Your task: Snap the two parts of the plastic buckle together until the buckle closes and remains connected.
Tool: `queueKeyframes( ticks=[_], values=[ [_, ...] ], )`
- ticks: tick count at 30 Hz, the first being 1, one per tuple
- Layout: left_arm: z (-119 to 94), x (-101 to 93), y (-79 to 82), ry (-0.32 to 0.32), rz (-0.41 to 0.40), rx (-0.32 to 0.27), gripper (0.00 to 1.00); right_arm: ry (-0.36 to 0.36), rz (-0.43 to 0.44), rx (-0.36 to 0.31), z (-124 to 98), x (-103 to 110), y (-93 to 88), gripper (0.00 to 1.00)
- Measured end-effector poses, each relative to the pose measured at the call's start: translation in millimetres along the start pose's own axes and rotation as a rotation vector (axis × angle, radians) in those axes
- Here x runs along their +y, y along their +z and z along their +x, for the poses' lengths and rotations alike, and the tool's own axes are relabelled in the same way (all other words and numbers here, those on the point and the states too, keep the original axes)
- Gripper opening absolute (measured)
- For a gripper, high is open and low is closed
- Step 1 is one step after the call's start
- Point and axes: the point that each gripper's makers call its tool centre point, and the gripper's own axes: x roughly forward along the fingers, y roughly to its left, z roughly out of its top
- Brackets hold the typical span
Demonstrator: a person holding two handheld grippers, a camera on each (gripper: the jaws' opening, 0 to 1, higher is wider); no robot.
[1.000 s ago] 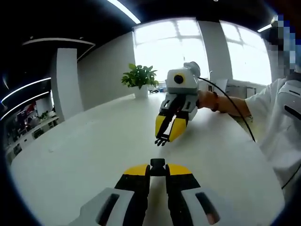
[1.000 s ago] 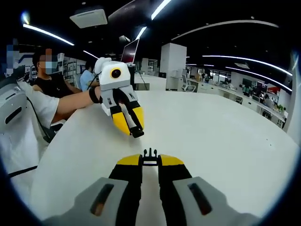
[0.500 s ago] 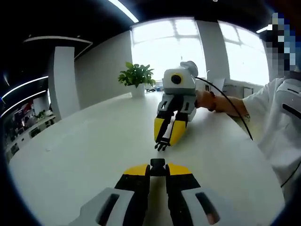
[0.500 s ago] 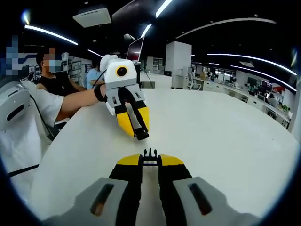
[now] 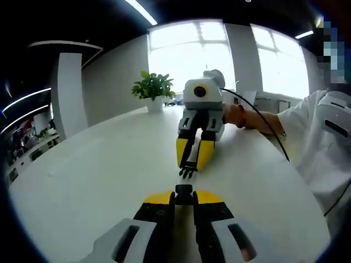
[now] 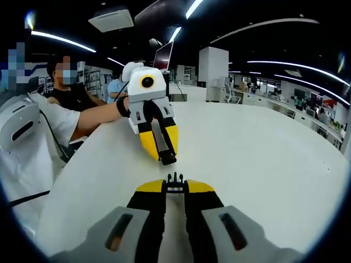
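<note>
Above the white counter (image 5: 98, 181), the socket half of the buckle (image 5: 184, 192) is clamped in the left tool (image 5: 184, 198). The pronged half (image 6: 175, 178) is pinched by the right tool (image 6: 175, 187). The two halves are held facing each other, near but apart.

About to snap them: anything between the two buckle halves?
Nothing: in the left gripper view, bare white table shows between the pronged half and the socket half.

We hold one hand-held gripper in each hand, tips facing each other, near but apart. Our left hand-held gripper (image 5: 184, 195) is pinched on a small black piece. Our right hand-held gripper (image 6: 175, 185) is pinched on another. Our bare forearms reach forward.
</note>
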Motion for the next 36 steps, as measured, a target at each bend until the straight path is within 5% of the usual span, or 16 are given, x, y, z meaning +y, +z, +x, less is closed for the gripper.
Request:
queueKeyframes(
  ticks=[17,36],
  values=[
    [2,-10.5,-6.7,-0.061,0.002,0.027,0.12,0.065,0.012,0.024,2,10,-6.5,0.12],
    [0,-21.8,-6.1,-0.148,-0.081,-0.006,0.12,0.133,-0.001,0.014,4,22,-7.3,0.12]
  ],
)
